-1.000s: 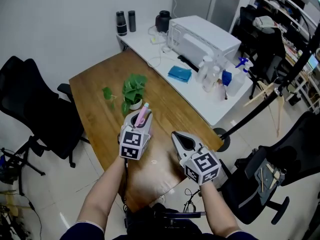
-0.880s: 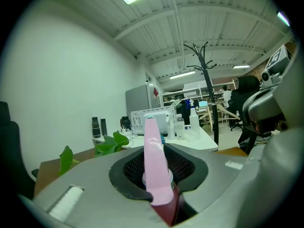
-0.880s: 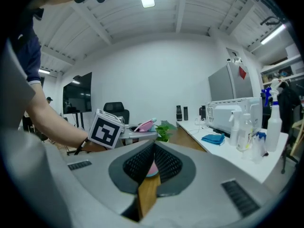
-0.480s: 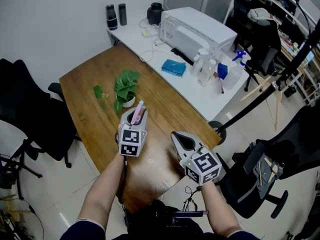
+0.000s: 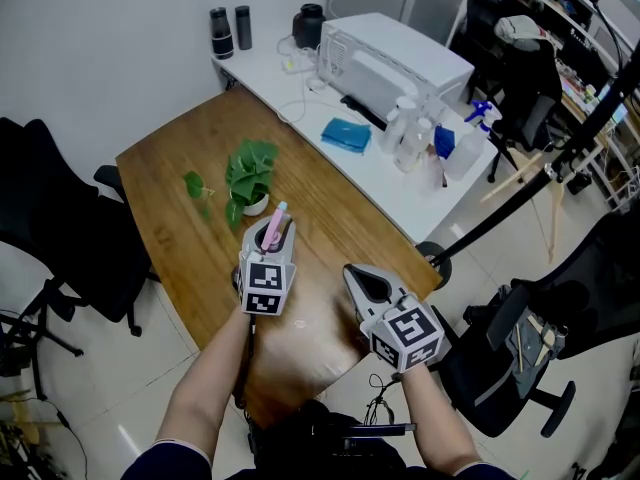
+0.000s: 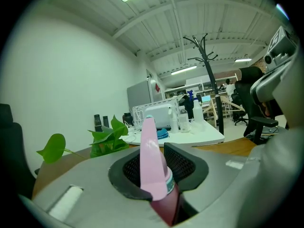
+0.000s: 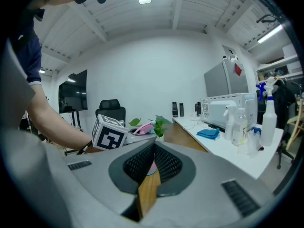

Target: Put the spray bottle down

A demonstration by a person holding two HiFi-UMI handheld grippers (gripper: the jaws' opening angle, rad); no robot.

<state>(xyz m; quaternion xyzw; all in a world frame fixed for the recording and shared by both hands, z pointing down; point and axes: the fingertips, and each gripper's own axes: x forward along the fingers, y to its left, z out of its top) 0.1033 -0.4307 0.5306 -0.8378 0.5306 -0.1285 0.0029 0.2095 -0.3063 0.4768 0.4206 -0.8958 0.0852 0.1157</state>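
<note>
A pink spray bottle stands upright between the jaws of my left gripper, which is shut on its neck, over the wooden table just in front of a potted plant. In the left gripper view the bottle's pink trigger rises between the two dark pads. Whether the base touches the table is hidden. My right gripper hangs to the right over the table's near corner, shut with nothing in it. Its view shows the bottle and the left gripper's marker cube to its left.
A white table adjoins at the right with a white appliance, a blue cloth, clear bottles and two dark flasks. Black chairs stand at the left and right.
The left gripper with the pink bottle has come down a little toward the table. The head view has shifted slightly. The right gripper has kept its place.
</note>
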